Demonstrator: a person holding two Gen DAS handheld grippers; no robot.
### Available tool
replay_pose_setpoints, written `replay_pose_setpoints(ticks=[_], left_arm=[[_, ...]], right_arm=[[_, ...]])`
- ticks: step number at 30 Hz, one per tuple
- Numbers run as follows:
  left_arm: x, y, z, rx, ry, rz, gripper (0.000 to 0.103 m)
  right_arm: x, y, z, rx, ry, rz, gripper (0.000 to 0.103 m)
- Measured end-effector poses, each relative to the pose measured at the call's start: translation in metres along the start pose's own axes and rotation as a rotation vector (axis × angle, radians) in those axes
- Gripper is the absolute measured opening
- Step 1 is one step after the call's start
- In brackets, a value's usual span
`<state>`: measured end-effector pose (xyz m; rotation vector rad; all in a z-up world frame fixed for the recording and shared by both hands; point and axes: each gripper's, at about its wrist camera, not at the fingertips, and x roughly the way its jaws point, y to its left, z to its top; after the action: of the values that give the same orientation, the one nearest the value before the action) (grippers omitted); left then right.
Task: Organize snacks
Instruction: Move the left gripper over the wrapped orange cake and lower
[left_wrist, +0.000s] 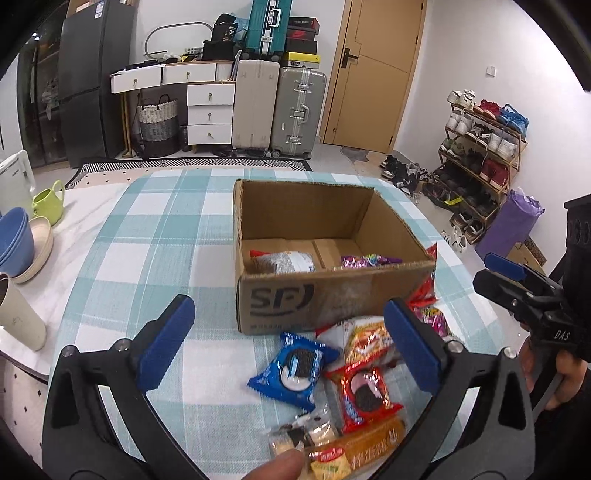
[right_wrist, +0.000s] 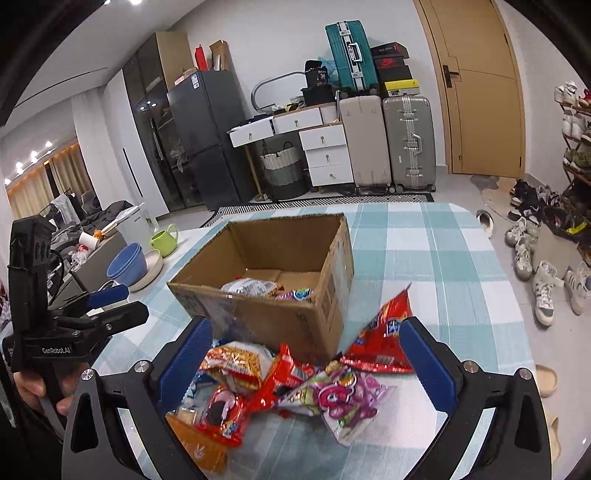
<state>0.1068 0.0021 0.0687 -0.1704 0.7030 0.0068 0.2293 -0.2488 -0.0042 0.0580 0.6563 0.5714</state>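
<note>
An open cardboard box (left_wrist: 332, 299) (right_wrist: 280, 314) stands on the checked tablecloth and holds a grey-white packet (left_wrist: 282, 261) and a purple packet (left_wrist: 369, 260). In front of it lies a heap of snacks: a blue Oreo packet (left_wrist: 295, 367), a red Oreo packet (left_wrist: 364, 398) (right_wrist: 221, 413), an orange bar (left_wrist: 354, 450), a yellow-red packet (right_wrist: 236, 363), a pink packet (right_wrist: 343, 402) and a red chip bag (right_wrist: 384, 339). My left gripper (left_wrist: 291, 347) is open above the heap, holding nothing. My right gripper (right_wrist: 306, 369) is open over the heap, empty.
Blue bowls (left_wrist: 13, 242), a cream dish, a green mug (left_wrist: 50, 201) and a beige cup (left_wrist: 18, 314) stand at the table's left. Suitcases, drawers, a fridge and a shoe rack (left_wrist: 480, 147) line the room behind. The table's edge curves at the right.
</note>
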Motion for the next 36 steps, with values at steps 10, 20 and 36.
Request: replay_pose_setpoints(ticks=[10,20,36], left_arm=[[-0.024,-0.003,-0.039,0.011,0.033,0.002,0.102],[-0.024,-0.010,-0.066,0.040,0.071,-0.020,0.102],[0.000,-0.036,-0.108,0.147,0.204,-0.118,0.102]], right_arm=[[-0.008,0.005,-0.025,0.041,0.026,-0.001,0.102],[-0.009,0.006,-0.050,0.047,0.074,-0.019,0.102],[0.002,0.004,-0.077,0.078,0.143,-0.018,0.102]])
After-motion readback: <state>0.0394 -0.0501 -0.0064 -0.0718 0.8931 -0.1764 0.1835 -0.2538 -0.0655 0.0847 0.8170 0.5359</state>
